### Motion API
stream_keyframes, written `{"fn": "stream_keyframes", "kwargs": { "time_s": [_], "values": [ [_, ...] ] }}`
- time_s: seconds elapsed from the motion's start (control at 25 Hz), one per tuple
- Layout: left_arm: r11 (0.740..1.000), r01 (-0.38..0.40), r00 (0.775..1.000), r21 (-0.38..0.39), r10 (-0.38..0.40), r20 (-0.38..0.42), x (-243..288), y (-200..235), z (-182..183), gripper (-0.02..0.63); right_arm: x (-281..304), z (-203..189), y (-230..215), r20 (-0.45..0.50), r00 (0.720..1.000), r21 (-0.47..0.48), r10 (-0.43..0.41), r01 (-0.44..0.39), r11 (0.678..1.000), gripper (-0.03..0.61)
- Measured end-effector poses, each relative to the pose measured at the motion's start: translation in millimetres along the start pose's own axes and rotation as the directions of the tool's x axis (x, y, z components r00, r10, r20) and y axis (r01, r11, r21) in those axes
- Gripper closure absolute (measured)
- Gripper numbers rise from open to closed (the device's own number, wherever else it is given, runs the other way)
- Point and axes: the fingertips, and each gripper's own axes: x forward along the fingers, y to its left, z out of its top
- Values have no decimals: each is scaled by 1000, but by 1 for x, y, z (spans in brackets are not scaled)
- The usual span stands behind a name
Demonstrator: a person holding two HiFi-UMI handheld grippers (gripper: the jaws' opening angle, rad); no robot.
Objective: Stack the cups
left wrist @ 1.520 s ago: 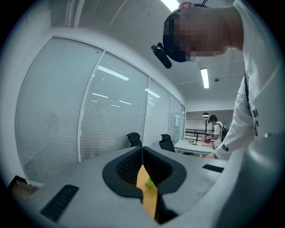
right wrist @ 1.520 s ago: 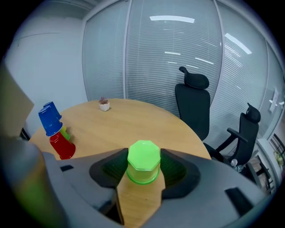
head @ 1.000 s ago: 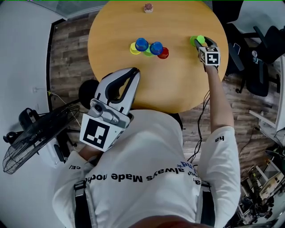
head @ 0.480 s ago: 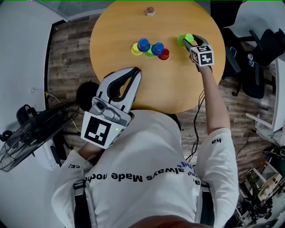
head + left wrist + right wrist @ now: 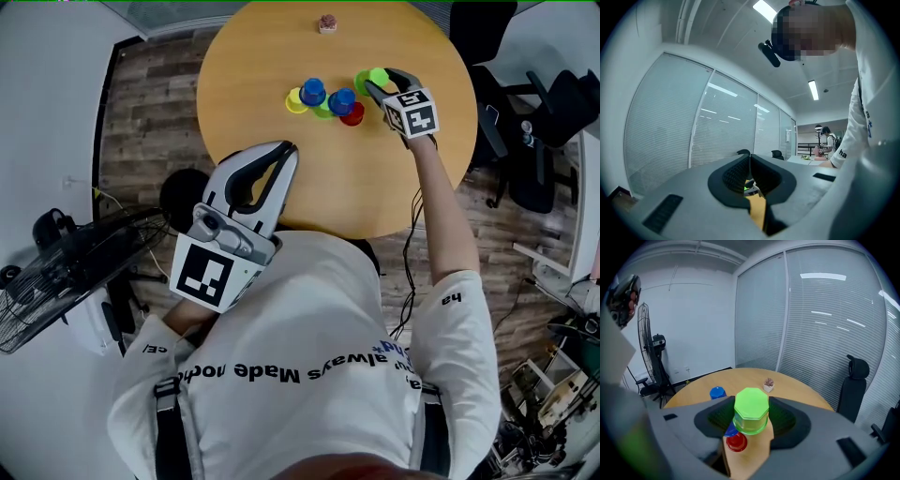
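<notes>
My right gripper (image 5: pixel 375 82) is shut on an upside-down light green cup (image 5: pixel 373 78), held above the round wooden table (image 5: pixel 281 47) just right of the other cups. In the right gripper view the green cup (image 5: pixel 751 411) sits between the jaws, over a red cup (image 5: pixel 736 441). The cluster holds a yellow cup (image 5: pixel 296 101), two blue cups (image 5: pixel 313 91) (image 5: pixel 341 100), a green one (image 5: pixel 325 111) between them and the red cup (image 5: pixel 353 115). My left gripper (image 5: pixel 281 150) hangs by the person's chest off the table's near edge, tips touching, nothing held.
A small potted plant (image 5: pixel 326 22) stands at the table's far edge. A floor fan (image 5: pixel 56 281) is at the left, office chairs (image 5: pixel 539 122) at the right. In the left gripper view (image 5: pixel 750 157) the jaws frame a sliver of table.
My right gripper has carried the green cup leftward and further over the table, from the right side to beside the red cup. The left gripper stays about where it was.
</notes>
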Motion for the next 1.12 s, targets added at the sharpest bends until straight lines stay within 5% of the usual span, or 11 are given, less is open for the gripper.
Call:
{"fn": "stream_keyframes", "kwargs": {
  "time_s": [1.12],
  "values": [
    [997,-75,997,-11,75,2,-31,27,1,581,45,34,90,-26,989,-119,145,-147,982,337]
  ]
}}
